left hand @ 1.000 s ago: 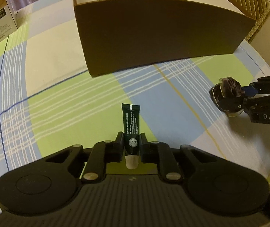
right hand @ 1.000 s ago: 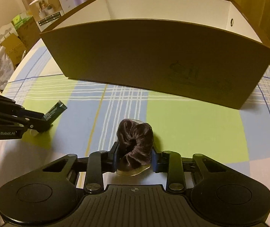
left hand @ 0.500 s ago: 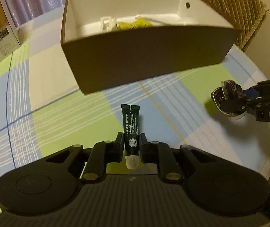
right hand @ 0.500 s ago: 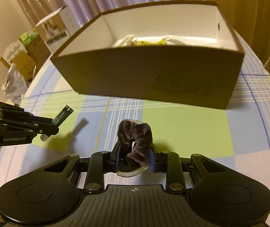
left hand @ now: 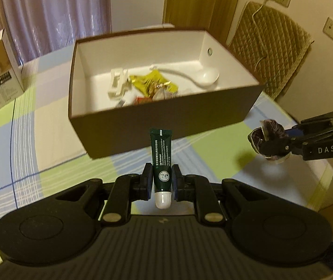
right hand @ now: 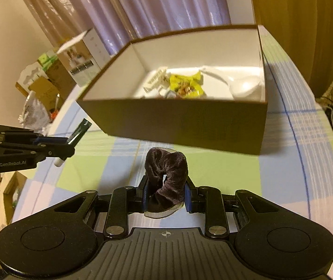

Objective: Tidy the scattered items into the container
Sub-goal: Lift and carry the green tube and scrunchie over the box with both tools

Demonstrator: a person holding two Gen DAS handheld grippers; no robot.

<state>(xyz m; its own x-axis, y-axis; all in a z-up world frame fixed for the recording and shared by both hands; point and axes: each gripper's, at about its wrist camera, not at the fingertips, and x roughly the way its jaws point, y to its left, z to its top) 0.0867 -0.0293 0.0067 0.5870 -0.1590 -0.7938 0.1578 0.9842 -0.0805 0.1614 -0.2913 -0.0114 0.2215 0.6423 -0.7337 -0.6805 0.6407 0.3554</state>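
The left tool point(left hand: 162, 182) is clamped low on a light, squashy green tube point(left hand: 161, 149), the right tool point(right hand: 165, 194) on a soft velvet scrunchie point(right hand: 166, 172), both aloft with the box point(right hand: 180, 126) at twelve o'clock.

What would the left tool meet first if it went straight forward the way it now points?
Probably the near brown wall of the box: the left tool, shut on the green tube, points at it. Depth is unclear, so it might just clear the rim.

Left gripper point(left hand: 162, 182) and right gripper point(right hand: 166, 192) hover, jaws clamped.
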